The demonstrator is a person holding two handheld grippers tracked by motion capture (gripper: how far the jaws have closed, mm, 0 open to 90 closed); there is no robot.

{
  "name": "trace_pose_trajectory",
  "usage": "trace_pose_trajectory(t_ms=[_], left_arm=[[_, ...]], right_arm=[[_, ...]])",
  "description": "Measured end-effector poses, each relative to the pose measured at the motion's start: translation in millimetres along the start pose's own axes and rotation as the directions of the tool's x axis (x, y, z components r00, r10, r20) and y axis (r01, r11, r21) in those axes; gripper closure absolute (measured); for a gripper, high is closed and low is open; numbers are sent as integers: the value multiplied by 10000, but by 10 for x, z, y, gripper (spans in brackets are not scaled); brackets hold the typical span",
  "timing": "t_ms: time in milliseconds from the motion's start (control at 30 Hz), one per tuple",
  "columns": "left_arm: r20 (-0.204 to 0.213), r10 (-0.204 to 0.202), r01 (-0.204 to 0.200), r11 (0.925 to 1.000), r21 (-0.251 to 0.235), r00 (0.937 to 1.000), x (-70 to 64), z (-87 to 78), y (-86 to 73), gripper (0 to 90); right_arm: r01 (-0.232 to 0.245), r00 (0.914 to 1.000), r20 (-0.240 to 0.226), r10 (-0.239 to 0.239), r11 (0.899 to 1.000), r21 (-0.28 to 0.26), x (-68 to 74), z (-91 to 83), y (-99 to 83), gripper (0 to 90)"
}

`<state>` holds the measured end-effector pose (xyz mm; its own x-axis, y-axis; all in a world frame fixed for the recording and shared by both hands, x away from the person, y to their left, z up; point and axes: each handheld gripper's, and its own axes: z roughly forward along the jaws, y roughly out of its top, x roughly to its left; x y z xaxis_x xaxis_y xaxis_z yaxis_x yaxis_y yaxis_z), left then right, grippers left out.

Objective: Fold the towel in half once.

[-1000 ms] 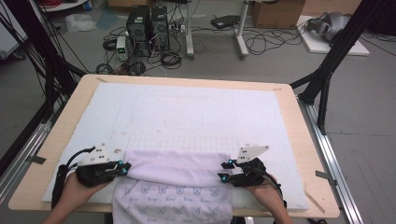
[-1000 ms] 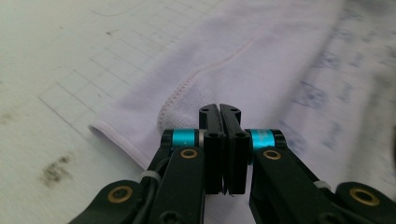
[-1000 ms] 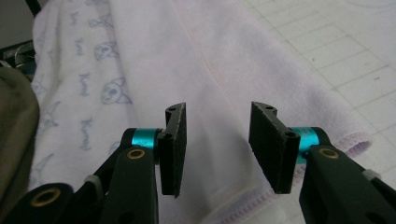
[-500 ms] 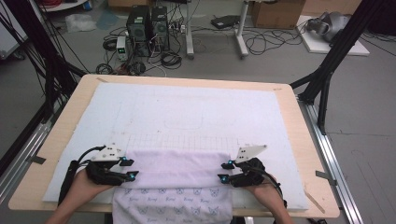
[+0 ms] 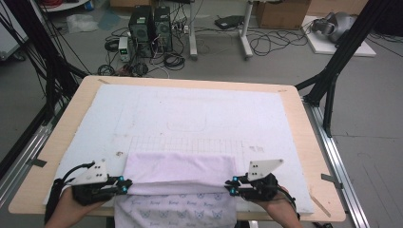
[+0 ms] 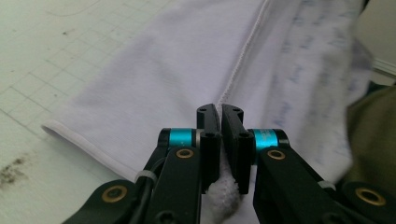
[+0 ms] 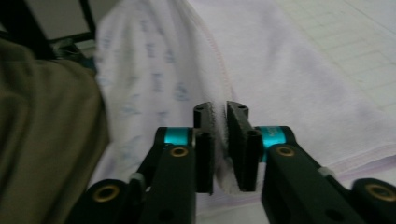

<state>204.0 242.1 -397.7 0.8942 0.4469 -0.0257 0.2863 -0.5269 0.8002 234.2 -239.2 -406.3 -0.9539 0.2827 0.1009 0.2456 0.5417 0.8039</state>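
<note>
High view: both tools, left tool [image 5: 124,185] and right tool [image 5: 230,185], pinched tight on soft lilac cloth [image 5: 180,167].

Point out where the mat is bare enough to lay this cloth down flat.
The white mat is bare from the cloth to its far edge, and in strips left and right of the cloth. The near edge is crowded: left gripper and right gripper pinch the cloth there.

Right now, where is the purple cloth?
In the high view the cloth lies at the near edge of the white mat, pinched between the left gripper and right gripper, its printed part hanging over the edge.
</note>
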Motion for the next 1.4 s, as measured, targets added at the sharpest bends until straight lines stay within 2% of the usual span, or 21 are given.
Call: trace_pose_trajectory(t_ms=[33, 100, 200, 233, 367, 500, 633, 800, 867, 933, 1033, 1067, 1167, 1233, 1400], left_arm=[[44, -9, 9, 10000, -29, 10000, -18, -21, -4, 813], [4, -119, 119, 9999, -99, 9999, -22, -43, -7, 698], [-153, -312, 309, 9993, -233, 9994, 66, -31, -2, 624], [-199, -316, 311, 9991, -276, 9993, 91, -22, 2, 619], [-714, -314, 305, 9994, -136, 9970, 266, 106, 44, 581], [-1282, -299, 303, 9995, 12, 9913, 436, 262, 71, 539], [-1673, -463, 504, 9985, 206, 9848, 634, 428, 74, 519], [-1961, -969, 1031, 9944, 219, 9758, 848, 535, 33, 508], [-2022, -1209, 1250, 9921, 76, 9719, 908, 550, 32, 502], [-2202, -1223, 1272, 9918, 83, 9678, 949, 573, 39, 500], [-2234, -1410, 1484, 9888, 167, 9645, 1009, 591, 13, 502], [-2333, -1496, 1602, 9867, 269, 9608, 1035, 595, -10, 502], [-2262, -1732, 1858, 9820, 355, 9586, 1080, 581, -71, 502], [-2103, -1900, 2029, 9783, 414, 9590, 1102, 586, -97, 495], [-1968, -1967, 2072, 9777, 337, 9605, 1100, 586, -123, 475]], right_arm=[[8, 9999, -132, -9, 9999, -102, 41, -40, -6, 735], [5, 10000, -19, -5, 9998, -174, 53, -90, -9, 691], [-261, 9996, 97, 265, 9987, -446, -23, -130, -7, 665], [-318, 9992, 241, 332, 9980, -548, -71, -129, -1, 661], [-550, 9953, 772, 577, 9978, -368, -250, -55, 31, 621], [-928, 9876, 1246, 954, 9953, -271, -465, 58, 49, 586], [-1233, 9787, 1631, 1244, 9922, -169, -650, 140, 60, 549], [-1316, 9688, 2123, 1282, 9913, 20, -773, 198, 18, 520], [-1439, 9670, 2092, 1456, 9893, -233, -799, 201, -13, 510], [-1456, 9646, 2188, 1472, 9891, -236, -814, 212, -28, 483], [-1533, 9607, 2317, 1531, 9880, -172, -834, 240, -58, 455], [-1603, 9586, 2362, 1588, 9870, -129, -838, 253, -72, 446], [-1651, 9570, 2421, 1597, 9863, 19, -852, 282, -100, 443], [-1691, 9551, 2480, 1619, 9856, 78, -852, 289, -110, 443], [-1691, 9556, 2509, 1545, 9849, 377, -850, 323, -133, 452]])
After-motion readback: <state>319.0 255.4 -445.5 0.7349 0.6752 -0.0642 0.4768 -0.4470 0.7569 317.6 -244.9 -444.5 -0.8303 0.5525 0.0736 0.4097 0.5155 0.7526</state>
